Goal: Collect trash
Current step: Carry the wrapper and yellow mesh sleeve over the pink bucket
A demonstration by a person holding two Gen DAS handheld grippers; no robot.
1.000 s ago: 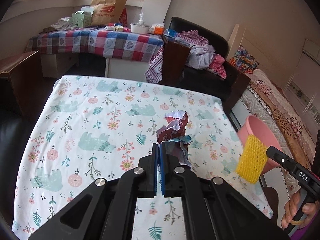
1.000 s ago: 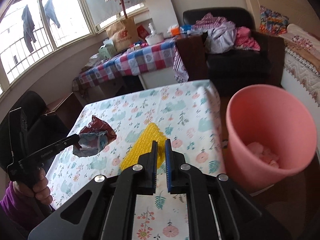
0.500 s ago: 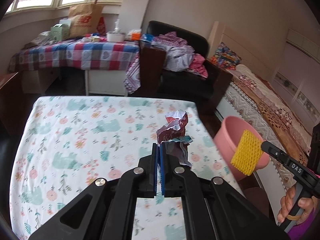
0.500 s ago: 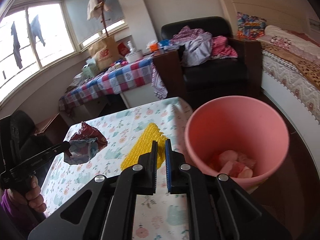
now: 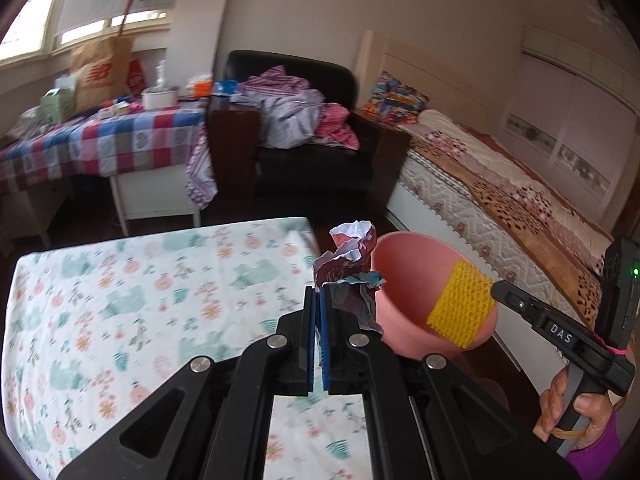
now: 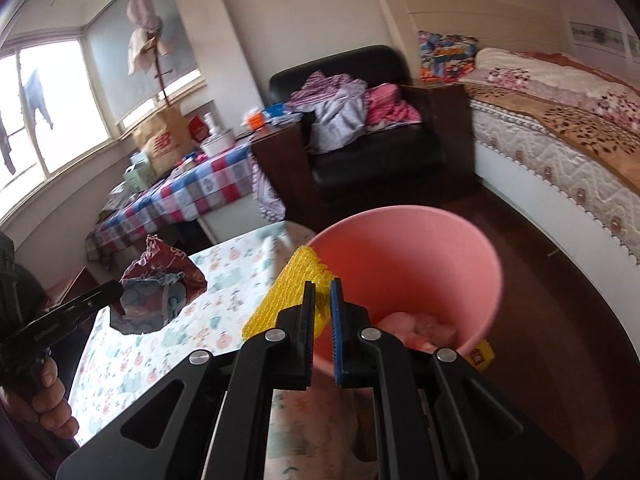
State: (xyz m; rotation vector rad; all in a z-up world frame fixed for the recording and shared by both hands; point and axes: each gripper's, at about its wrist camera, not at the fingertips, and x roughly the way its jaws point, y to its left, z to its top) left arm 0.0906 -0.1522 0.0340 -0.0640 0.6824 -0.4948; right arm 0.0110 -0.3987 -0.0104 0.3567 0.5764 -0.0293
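the table with the flowered cloth lies under and to the left of my left claw; its far right corner ends just ahead of my tips, and past that edge there is only dark floor and the pink bin, so i judge i carry both pieces off the cloth because the bin stands off the table, low beside it

the pink bin sits straight ahead of my right claw and a little below it, mouth wide open, some pale scraps already at the bottom; from my left claw it is just to the right. its near rim is the one edge i must clear, and above it the way looks free

the crumpled wrapper stands up out of my left claw, which is clamped tight on its lower fold, so it hangs over the table corner and not yet over the bin

the yellow foam net is pinched by my right claw at its near end, the rest leaning left of my tips, close to the bin rim; the jaws look narrow but not fully pressed, and i judge this piece goes in first
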